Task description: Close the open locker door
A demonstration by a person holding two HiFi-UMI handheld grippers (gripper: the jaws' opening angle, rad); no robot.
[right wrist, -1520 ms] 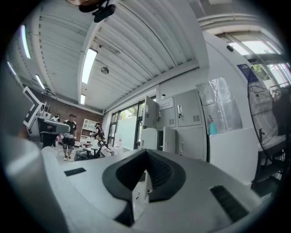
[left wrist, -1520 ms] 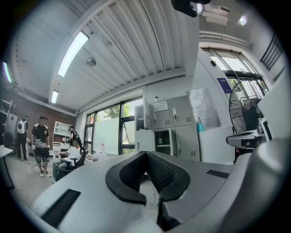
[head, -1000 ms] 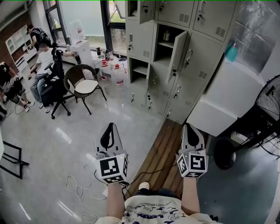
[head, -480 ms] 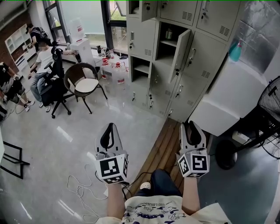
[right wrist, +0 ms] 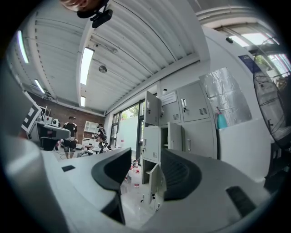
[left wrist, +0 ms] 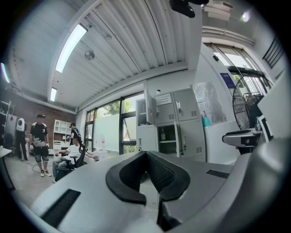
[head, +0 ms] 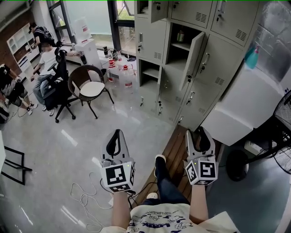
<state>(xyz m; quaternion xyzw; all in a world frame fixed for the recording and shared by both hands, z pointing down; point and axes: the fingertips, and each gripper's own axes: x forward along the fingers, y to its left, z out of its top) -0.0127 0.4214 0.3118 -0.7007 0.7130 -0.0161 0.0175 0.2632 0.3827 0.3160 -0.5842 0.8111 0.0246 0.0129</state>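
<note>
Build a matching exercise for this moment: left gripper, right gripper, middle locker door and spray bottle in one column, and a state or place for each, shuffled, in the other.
1. left gripper
2. right gripper
3. middle locker door
4. spray bottle

A. jaws apart, empty
B. swung open
C. jaws together
D. on the white cabinet

Pairs: 1-C, 2-A, 3-B, 4-D.
The right gripper's jaws have just been opening, with nothing between them.

Your top lockers (head: 200, 11) cut off by the edge — item (head: 180, 36) in the open locker (head: 175, 63) too small to tell.
</note>
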